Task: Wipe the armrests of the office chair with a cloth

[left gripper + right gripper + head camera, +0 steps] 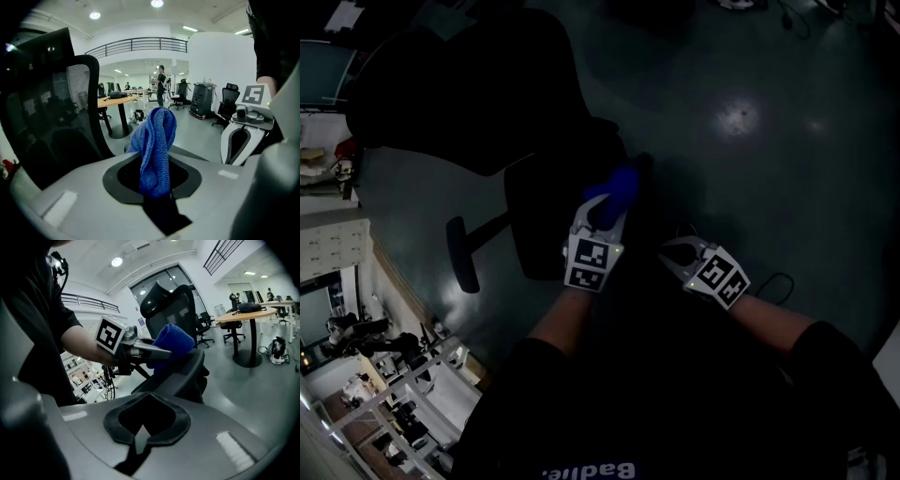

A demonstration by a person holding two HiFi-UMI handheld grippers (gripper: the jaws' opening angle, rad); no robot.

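Two sets of jaws: both clenched.
Left gripper (157,190): clamped on blue cloth (154,145), seemingly touching the armrest (187,367).
Right gripper (140,436): empty, four o'clock from cloth.

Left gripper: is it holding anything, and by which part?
Yes: the left gripper grips the blue cloth by its bunched lower end, the rest standing up past the jaws. The right gripper holds nothing.
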